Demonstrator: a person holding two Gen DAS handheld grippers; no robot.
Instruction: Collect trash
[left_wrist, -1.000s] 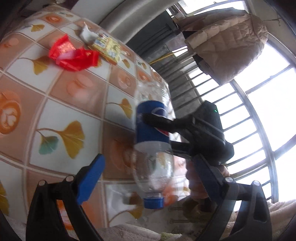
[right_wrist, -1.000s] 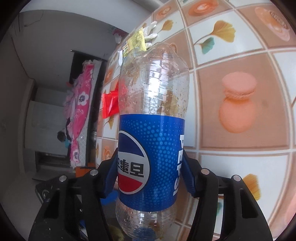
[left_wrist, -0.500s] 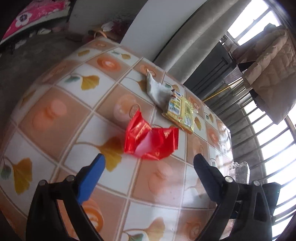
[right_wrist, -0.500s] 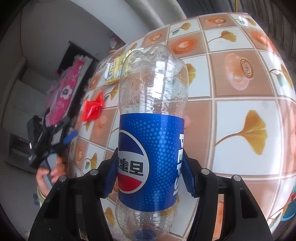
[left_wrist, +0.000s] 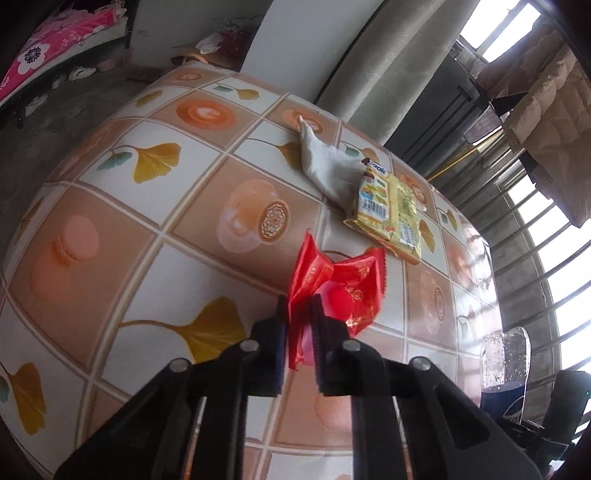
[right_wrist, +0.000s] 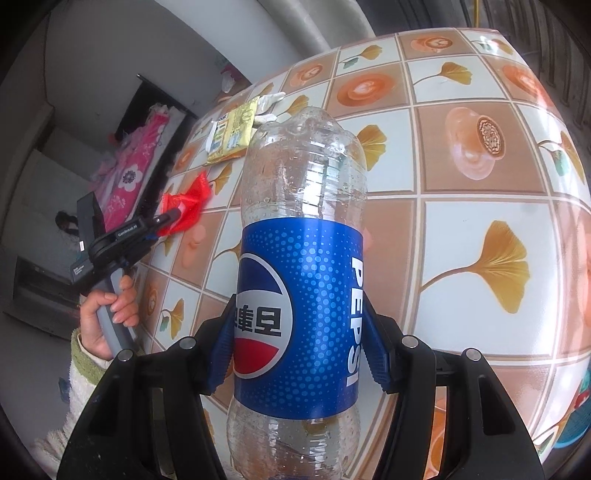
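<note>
The left gripper (left_wrist: 299, 317) is closing its jaws on the red wrapper (left_wrist: 336, 284), and the crinkly foil is squeezed between the two pads near its bottom edge. The rest of the wrapper sticks up and fans out above the pads, over the table (left_wrist: 155, 229). To do this step well, I think the jaws should finish squeezing before the hand lifts, because foil like this is thin and slippery and could slide out. A lift straight up looks best, so the wrapper does not drag on the cloth. Just past it lies a yellow snack packet (left_wrist: 388, 214), partly on top of a white tissue (left_wrist: 321, 162); these are still waiting to be picked up. The right gripper (right_wrist: 299, 339) has its jaws partway apart, pressed on both sides of an empty plastic bottle (right_wrist: 303, 258), held above the table. It should keep that squeeze steady.
</note>
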